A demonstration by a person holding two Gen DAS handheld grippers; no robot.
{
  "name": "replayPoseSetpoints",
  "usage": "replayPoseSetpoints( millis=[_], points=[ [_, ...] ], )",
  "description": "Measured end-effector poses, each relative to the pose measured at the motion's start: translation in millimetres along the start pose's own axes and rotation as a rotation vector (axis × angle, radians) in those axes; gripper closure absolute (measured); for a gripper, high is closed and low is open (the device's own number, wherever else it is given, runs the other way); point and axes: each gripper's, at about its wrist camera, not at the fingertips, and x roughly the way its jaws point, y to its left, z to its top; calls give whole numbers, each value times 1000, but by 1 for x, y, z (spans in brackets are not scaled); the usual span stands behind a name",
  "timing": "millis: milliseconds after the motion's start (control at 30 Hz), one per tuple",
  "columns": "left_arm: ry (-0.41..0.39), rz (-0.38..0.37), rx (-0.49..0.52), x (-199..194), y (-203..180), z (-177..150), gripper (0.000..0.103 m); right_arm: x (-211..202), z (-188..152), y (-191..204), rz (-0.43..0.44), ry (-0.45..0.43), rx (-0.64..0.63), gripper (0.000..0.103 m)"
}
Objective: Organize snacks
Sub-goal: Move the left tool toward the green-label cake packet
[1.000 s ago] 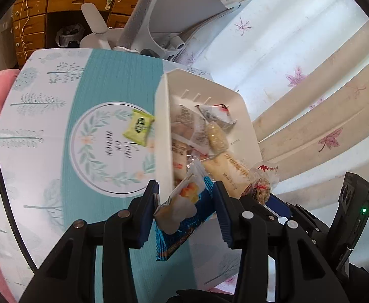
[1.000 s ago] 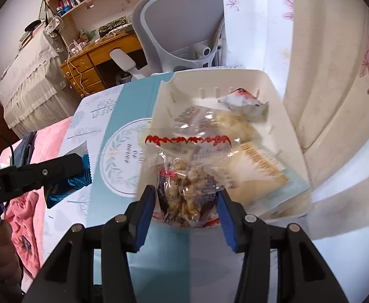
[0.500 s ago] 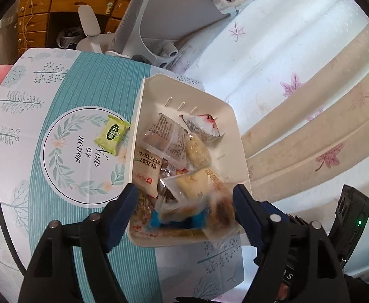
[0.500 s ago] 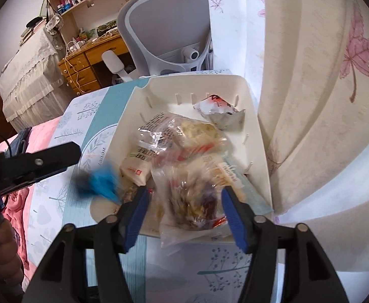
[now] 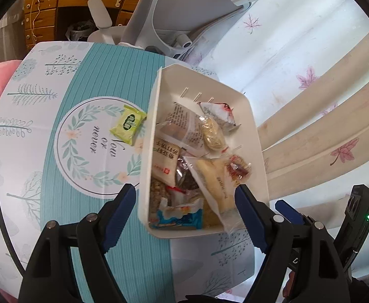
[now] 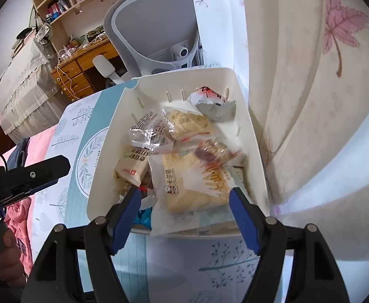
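Note:
A white plastic bin (image 5: 250, 116) stands on the table and holds several wrapped snacks; it also shows in the right wrist view (image 6: 103, 151). A blue-wrapped snack (image 5: 177, 218) lies at its near end. A clear bag of red and brown snacks (image 6: 214, 151) lies on top of the pile. A green snack packet (image 5: 128, 124) lies on the tablecloth left of the bin. My left gripper (image 5: 185, 217) is open and empty, above the bin's near end. My right gripper (image 6: 185, 212) is open and empty over the bin's near edge.
The table has a teal and white tablecloth (image 5: 88, 80). A grey office chair (image 5: 174, 20) stands behind the table. A curtain with pink leaves (image 6: 310, 88) hangs close on the right. A wooden desk (image 5: 65, 7) is at the back left.
Both grippers opened. The left one dropped the blue snack into the bin; the right one dropped the clear bag onto the pile. Both grippers have drawn back a little.

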Motion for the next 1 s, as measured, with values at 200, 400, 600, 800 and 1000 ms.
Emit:
replayPoseSetpoints(
  millis=[200,400,600,800,1000],
  points=[
    [28,32,36,-4,16,5,23,1,-10,8,-9,14,57,30],
    [56,81,93,-9,37,14,23,-1,-21,22,-28,9,127,30],
    [59,152,202,-11,57,29,23,0,-38,44,-56,5,190,30],
    [68,182,289,4,77,47,23,7,-53,65,-116,-6,242,30],
    [105,185,317,39,91,65,23,13,-59,80,-166,-30,273,30]
  ],
)
